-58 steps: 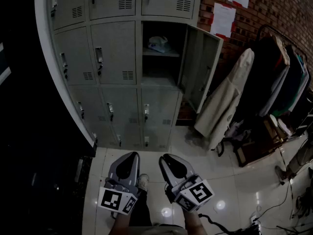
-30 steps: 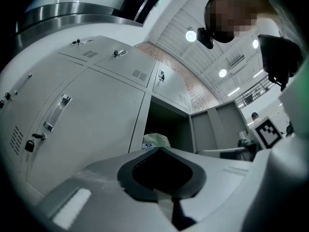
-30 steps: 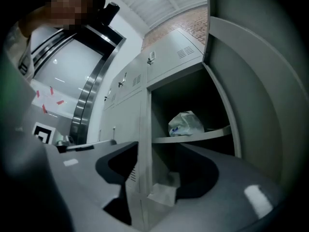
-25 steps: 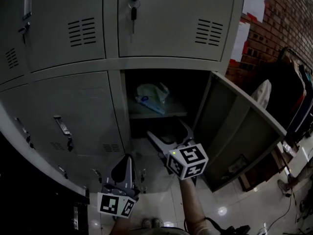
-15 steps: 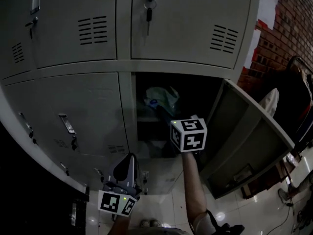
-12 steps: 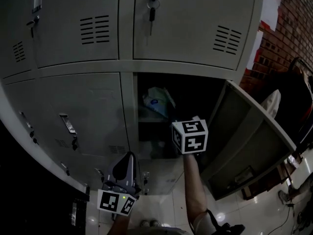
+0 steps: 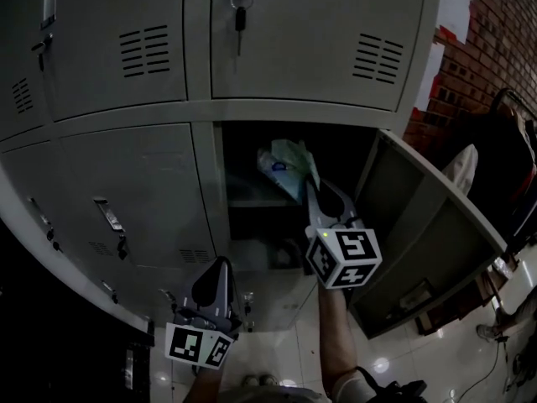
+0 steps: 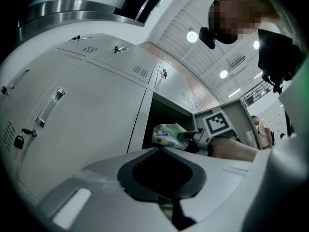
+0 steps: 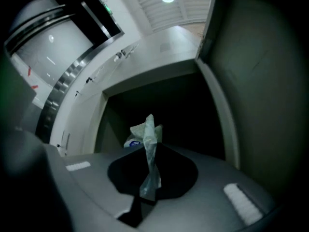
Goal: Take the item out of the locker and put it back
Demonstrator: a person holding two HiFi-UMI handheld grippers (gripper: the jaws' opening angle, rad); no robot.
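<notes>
Plastic bag (image 7: 288, 159), thin and pale green, sits at the mouth of the open locker (image 7: 277, 112) compartment. Its twisted edge is pinched in the right claw (image 7: 313, 190), whose jaws have just been closing on it. The left claw (image 7: 218, 269) hangs low, pressed together and empty. Best drawn straight out, slowly, clear of the open door (image 7: 419, 217); jerked, the flimsy film would likely slip or tear.
</notes>
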